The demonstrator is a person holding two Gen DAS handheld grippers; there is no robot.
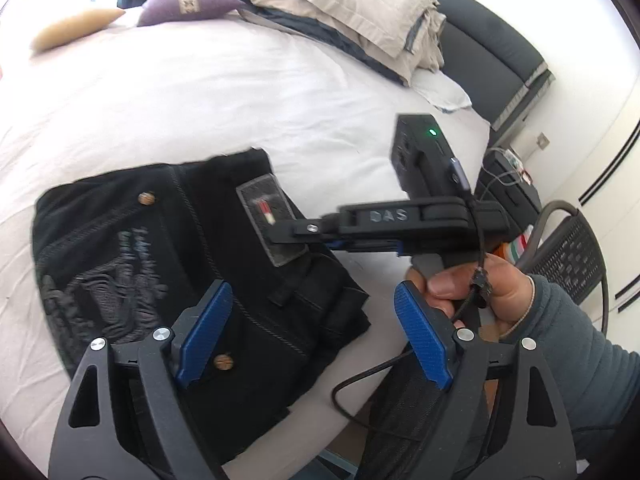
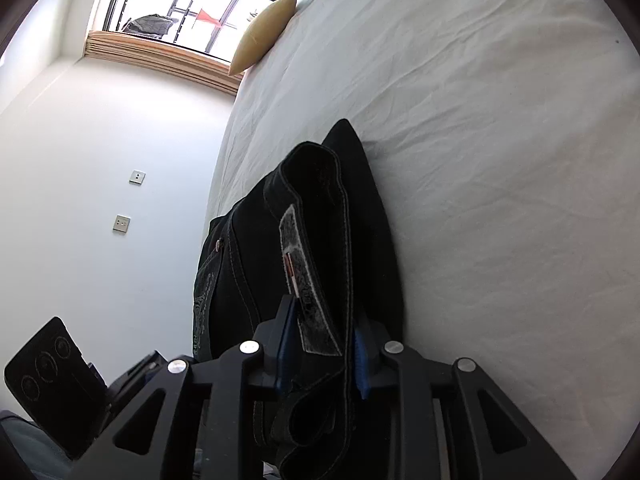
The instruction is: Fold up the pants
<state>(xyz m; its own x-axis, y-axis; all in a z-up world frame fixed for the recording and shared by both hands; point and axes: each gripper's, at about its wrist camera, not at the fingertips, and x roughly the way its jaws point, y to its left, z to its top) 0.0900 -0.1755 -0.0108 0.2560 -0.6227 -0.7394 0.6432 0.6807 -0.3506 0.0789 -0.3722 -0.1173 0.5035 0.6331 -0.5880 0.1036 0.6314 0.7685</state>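
Left claw agape above pants; right claw clamps waistband.

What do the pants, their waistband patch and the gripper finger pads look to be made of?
Pants: black denim by the look, matte, with pale contrast stitching, metal rivets and grey embroidery on the pocket.
Waistband patch: likely worn leather or faux leather, grey, scuffed, stitched at its border.
Finger pads: blue, probably rubber or textured plastic, with fine ribbing; the left gripper frame looks like matte black plastic.

White-sheeted bed carries folded black pants near its edge, a beige-and-grey duvet heap, purple cushion, yellow cushion.
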